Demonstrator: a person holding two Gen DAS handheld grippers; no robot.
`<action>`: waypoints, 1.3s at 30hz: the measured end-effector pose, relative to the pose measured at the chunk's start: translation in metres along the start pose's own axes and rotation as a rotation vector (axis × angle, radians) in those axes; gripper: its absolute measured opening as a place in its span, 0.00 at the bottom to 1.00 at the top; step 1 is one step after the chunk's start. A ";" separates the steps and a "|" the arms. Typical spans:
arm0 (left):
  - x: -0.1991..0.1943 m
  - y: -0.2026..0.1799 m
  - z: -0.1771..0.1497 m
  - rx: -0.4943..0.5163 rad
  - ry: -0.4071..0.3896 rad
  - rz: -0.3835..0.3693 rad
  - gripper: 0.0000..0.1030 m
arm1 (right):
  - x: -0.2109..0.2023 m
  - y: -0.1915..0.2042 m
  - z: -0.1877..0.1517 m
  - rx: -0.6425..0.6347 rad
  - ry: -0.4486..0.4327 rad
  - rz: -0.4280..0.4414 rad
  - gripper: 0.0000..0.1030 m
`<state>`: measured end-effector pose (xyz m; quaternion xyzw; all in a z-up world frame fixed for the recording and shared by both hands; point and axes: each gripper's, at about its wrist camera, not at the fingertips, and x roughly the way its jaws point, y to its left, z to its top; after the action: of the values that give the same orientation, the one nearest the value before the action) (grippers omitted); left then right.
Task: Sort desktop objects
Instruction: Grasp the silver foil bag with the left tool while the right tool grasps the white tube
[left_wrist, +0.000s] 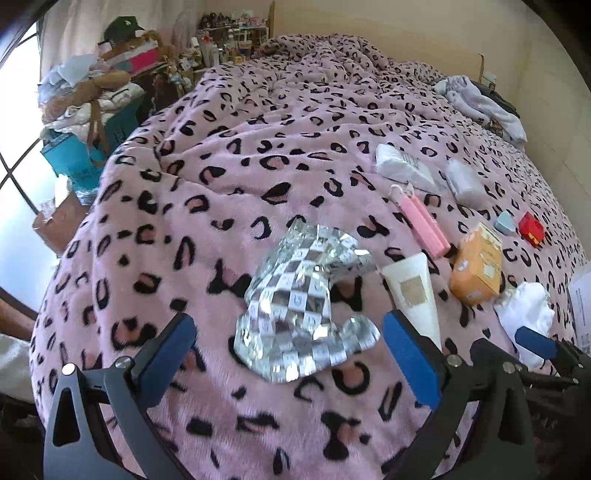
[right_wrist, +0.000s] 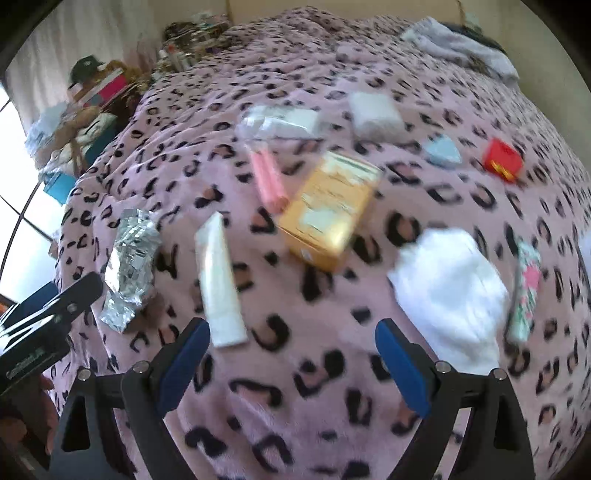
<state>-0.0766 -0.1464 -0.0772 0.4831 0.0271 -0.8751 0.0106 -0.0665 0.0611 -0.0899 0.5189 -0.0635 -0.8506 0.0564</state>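
Left gripper (left_wrist: 290, 338) low over a fuzzy pink leopard-print blanket (left_wrist: 229, 155), blue pads spread wide, flanking a crinkled silver checkered foil pouch (left_wrist: 299, 306). Right gripper (right_wrist: 291, 349) likewise spread, empty, near a smooth white tube (right_wrist: 219, 284), a boxy orange carton (right_wrist: 330, 210) farther off, soft white cloth (right_wrist: 448, 291) right.
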 end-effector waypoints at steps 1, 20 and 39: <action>0.007 0.000 0.002 0.010 0.005 -0.016 1.00 | 0.002 0.006 0.002 -0.019 -0.006 0.013 0.90; 0.092 0.010 -0.002 0.033 0.109 -0.009 1.00 | 0.075 0.031 0.015 -0.103 0.033 0.023 0.90; 0.080 -0.001 -0.013 -0.007 0.070 0.005 0.57 | 0.072 0.032 0.009 -0.061 -0.008 0.060 0.32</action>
<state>-0.1087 -0.1442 -0.1518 0.5134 0.0294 -0.8575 0.0135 -0.1065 0.0184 -0.1434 0.5112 -0.0533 -0.8523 0.0972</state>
